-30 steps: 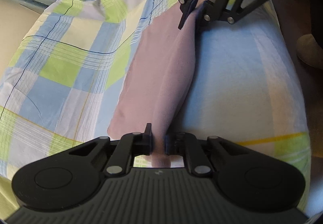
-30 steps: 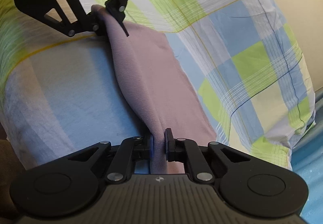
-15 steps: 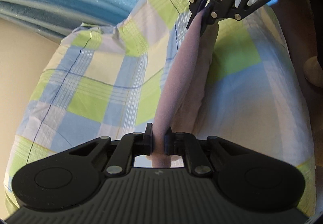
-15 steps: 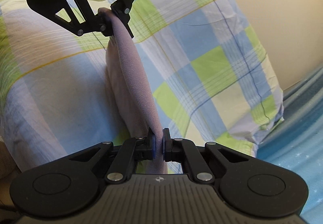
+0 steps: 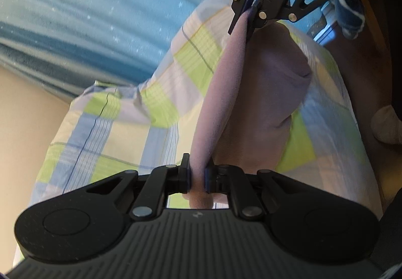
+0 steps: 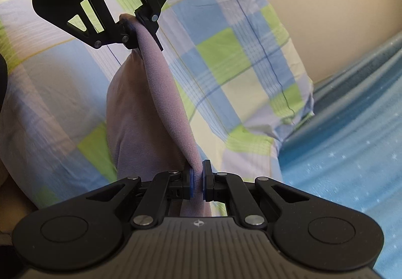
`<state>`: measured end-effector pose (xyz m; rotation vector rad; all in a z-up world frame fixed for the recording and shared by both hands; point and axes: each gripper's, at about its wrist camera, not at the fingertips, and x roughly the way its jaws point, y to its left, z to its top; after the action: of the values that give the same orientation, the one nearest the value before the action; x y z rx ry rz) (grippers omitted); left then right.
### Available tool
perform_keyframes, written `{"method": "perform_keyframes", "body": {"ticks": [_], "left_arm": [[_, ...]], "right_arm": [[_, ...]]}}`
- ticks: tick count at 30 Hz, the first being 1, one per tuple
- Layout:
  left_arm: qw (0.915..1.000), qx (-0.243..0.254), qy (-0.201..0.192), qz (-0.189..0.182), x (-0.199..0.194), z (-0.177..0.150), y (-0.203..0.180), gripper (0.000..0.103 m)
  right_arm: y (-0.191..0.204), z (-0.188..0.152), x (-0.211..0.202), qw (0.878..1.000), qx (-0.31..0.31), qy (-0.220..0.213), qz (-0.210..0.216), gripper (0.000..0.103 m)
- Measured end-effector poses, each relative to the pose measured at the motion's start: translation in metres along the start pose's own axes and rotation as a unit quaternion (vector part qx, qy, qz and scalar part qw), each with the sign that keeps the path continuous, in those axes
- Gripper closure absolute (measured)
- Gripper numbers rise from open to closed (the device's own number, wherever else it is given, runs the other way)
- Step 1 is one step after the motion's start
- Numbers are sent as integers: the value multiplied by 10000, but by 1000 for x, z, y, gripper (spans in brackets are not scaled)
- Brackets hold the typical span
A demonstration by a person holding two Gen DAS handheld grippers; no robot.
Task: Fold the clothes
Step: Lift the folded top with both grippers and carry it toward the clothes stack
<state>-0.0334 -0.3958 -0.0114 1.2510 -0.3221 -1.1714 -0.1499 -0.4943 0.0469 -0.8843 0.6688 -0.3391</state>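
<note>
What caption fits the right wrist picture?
Both grippers hold a pink cloth stretched above a checked pillow.

My own housing hides the end of the mauve cloth point(image 5: 221, 93) behind my left gripper point(image 5: 197, 177). Its lower fold is smeared by motion blur. The blue blanket point(image 6: 351, 143) runs off the picture's edge, and the pale lump point(image 5: 385, 125) at right is too cropped to identify.

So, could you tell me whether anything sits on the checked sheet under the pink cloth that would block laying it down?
Nothing visible does. The left gripper and right gripper each pinch one end of the pink cloth, which hangs over bare checked sheet. The patch directly beneath the hanging cloth is hidden.
</note>
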Motion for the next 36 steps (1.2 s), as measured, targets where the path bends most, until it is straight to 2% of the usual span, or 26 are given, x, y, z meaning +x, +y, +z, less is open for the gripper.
{"method": "perform_keyframes", "body": {"ticks": [8,15,27,32,36], "left_arm": [[9979,182,-600,-154,-4,58,-7,95],[9922,368,-1155,-289,-7,106,-16,95],[9751,665,-2003,-680,2,181,-44,95],[9687,725,-2241,-782,0,207,-51,95],[9600,827,-2494,-963,-10,226,-59,95]], "right_arm": [[-18,-40,-47,9984,241,394,-317,99],[-29,-72,-90,9935,447,823,-646,99],[-36,-129,-141,9786,815,1569,-1056,99],[-38,-147,-165,9749,900,1704,-1117,99],[-33,-161,-191,9709,1078,1809,-1142,99]]}}
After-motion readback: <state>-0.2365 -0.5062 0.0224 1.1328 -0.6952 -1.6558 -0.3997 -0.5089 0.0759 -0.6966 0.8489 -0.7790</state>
